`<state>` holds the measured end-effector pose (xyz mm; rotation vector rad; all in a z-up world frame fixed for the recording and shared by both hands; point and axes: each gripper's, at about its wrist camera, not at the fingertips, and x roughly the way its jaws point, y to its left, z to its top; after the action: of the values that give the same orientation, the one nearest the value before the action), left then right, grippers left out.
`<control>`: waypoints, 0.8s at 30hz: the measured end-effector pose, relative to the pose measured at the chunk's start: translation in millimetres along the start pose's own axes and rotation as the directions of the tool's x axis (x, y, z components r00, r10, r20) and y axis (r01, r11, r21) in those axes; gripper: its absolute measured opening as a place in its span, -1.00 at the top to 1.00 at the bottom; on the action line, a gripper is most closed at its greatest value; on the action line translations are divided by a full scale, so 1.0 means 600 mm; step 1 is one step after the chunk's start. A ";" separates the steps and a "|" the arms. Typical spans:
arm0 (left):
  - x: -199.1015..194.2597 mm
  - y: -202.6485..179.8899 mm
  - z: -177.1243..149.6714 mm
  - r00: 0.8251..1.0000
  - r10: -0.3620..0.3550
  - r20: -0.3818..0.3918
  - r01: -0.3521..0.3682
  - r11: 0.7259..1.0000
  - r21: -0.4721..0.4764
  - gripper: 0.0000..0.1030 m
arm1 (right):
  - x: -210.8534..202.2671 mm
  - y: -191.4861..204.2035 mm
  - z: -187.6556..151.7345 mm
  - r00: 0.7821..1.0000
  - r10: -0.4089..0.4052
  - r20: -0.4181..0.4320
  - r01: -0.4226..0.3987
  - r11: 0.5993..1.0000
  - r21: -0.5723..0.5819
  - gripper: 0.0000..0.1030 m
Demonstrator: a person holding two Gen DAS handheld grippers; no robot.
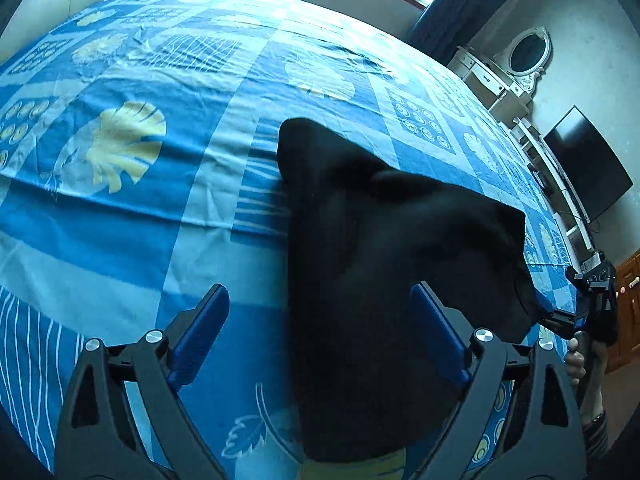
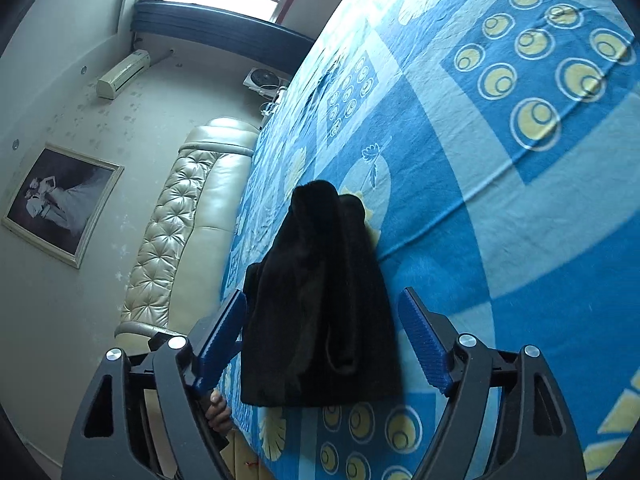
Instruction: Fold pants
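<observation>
Spread over the blue bed sheet (image 1: 120, 240), the folded black pants (image 1: 380, 260) are seen lying lengthwise between both wide-open, empty grippers, left gripper (image 1: 320, 340) and right gripper (image 2: 324, 344).

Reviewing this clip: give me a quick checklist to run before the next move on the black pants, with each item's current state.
1. Left gripper open, fingers off the cloth: ok.
2. Right gripper open, nothing pinched: ok.
3. Black pants resting on the bedsheet: ok.
4. Pants folded into a compact bundle: ok.
5. Edges neatly aligned: cannot tell, fabric too dark.
6. Bedsheet flat around the pants: not ok, light wrinkles.
</observation>
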<state>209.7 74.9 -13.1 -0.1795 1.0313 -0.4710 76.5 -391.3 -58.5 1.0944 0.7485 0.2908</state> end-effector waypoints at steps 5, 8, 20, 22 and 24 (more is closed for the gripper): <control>-0.027 0.012 -0.049 0.999 -0.035 -0.016 0.034 0.998 -0.057 -0.78 | -0.020 -0.009 -0.042 0.999 -0.038 -0.026 0.038 0.999 0.003 -0.58; -0.033 0.018 -0.071 0.997 -0.076 -0.027 0.073 0.991 -0.108 -0.78 | -0.014 -0.006 -0.060 0.996 -0.082 -0.039 0.081 0.996 -0.026 -0.65; 0.012 0.011 -0.084 0.982 -0.178 -0.066 0.163 0.969 -0.184 -0.78 | 0.045 -0.021 -0.051 0.997 0.017 -0.073 -0.010 0.996 0.094 -0.66; 0.020 0.011 -0.086 0.980 -0.187 -0.065 0.171 0.965 -0.200 -0.78 | 0.058 -0.016 -0.050 0.997 0.000 -0.081 0.007 0.997 0.083 -0.66; 0.025 0.009 -0.085 0.980 -0.193 -0.053 0.179 0.962 -0.205 -0.78 | 0.072 -0.010 -0.052 0.995 -0.028 -0.097 0.033 0.998 0.058 -0.66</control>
<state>173.7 76.6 -52.7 -0.4441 1.1385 -0.5476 86.2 -348.0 -88.8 1.1304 0.8638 0.2984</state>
